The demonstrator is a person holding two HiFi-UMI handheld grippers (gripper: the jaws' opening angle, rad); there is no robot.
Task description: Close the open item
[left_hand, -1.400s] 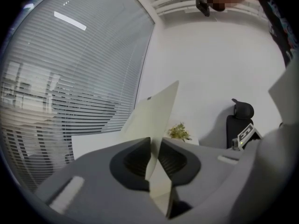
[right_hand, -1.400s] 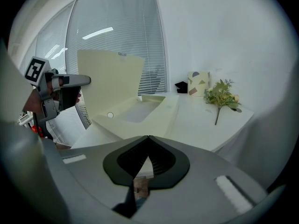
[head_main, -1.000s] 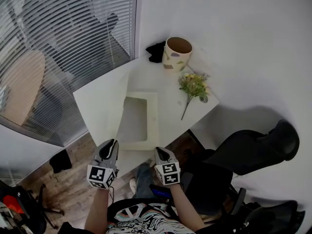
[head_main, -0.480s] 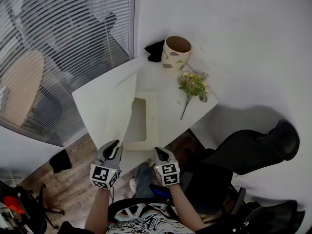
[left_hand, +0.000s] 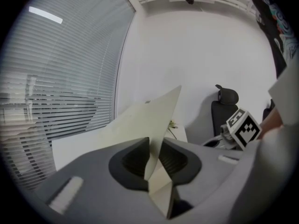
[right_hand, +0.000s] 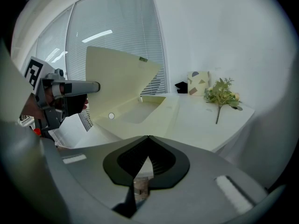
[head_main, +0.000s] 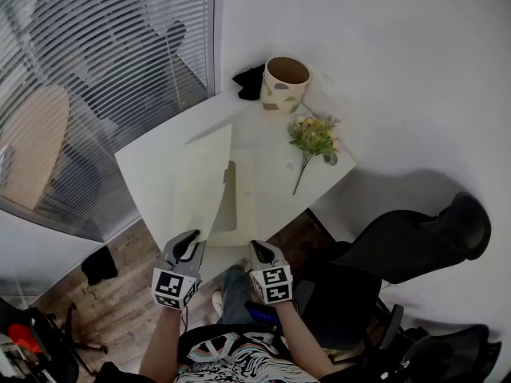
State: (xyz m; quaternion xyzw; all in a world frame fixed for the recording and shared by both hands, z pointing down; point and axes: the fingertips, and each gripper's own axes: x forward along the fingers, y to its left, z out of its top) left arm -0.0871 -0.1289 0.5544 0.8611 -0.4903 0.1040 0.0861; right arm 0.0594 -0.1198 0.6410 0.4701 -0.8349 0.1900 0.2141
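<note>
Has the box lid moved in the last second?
Yes. The lid has swung up off the table and rightward. It now stands nearly on edge over the tray.

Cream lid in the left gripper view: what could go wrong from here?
1. The left gripper has just been opening its jaws around the raised cream box lid; let go now, it might drop back open.
2. The right gripper is shut on nothing, so the shallow cream tray could slide.
</note>
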